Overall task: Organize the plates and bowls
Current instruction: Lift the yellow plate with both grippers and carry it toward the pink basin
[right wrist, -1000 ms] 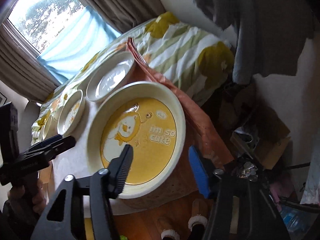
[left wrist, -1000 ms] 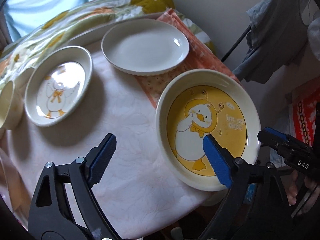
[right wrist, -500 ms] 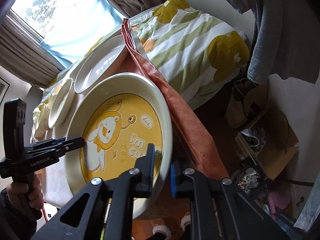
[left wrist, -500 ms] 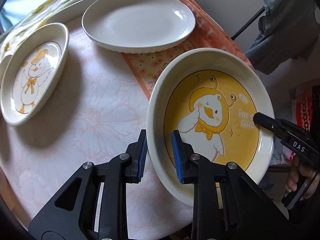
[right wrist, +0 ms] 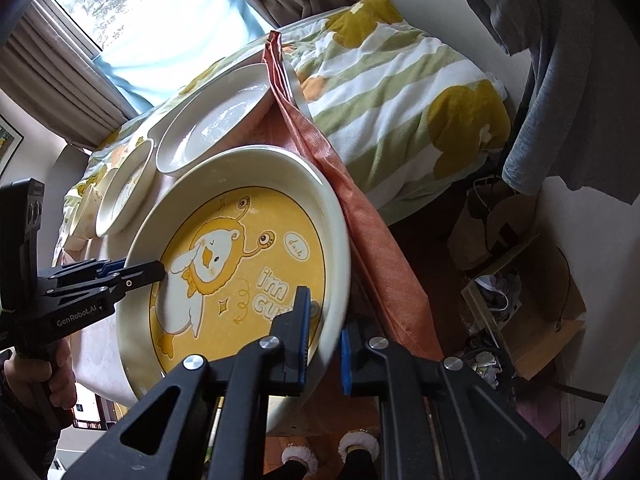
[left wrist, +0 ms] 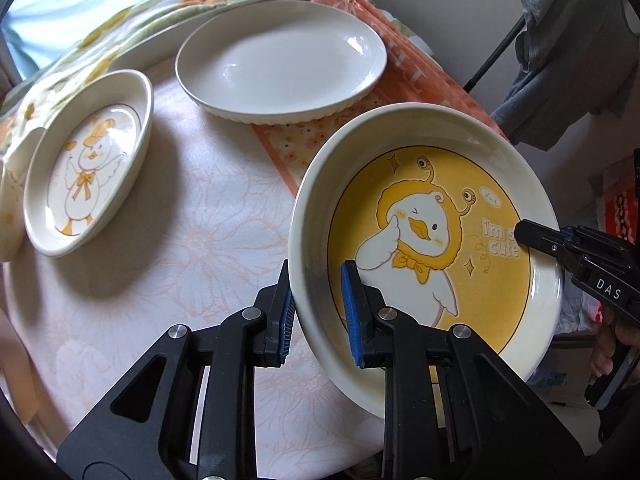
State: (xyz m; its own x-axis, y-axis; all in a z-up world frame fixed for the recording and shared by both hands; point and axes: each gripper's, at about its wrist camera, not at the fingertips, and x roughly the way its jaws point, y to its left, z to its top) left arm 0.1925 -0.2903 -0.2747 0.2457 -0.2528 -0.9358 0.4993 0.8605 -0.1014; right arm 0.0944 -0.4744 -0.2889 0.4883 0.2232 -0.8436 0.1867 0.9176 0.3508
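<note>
From the left wrist view, my left gripper (left wrist: 318, 314) pinches the near-left wall of the big yellow duck plate (left wrist: 424, 248), one blue pad outside the rim and one inside. The plate sits tilted at the right edge of the round table (left wrist: 192, 248), partly over an orange floral cloth (left wrist: 296, 148). At the right I see my right gripper (left wrist: 536, 238), its tip lying over the plate's far-right rim. To carry this well I judge that I must move both hands together and level the plate, since the glazed wall looks slippery under narrow pads. Further left and far stand a plain white oval plate (left wrist: 280, 64) and a small oval duck dish (left wrist: 86, 168), with the edge of a cream bowl (left wrist: 10, 208) at the far left. These are probably where the stack goes; the white plate is nearest and nothing lies between.

From the right wrist view, my right gripper (right wrist: 323, 338) clamps the plate's near-right rim, the fingers closed onto the wall of the yellow duck plate (right wrist: 240, 264). The left gripper (right wrist: 156, 270) grips the opposite side. The orange cloth (right wrist: 360, 216) hangs off the table just beside my fingers and could snag. Beyond it lie a striped blanket (right wrist: 400, 92) and floor clutter, so a slip to the right would be costly.
</note>
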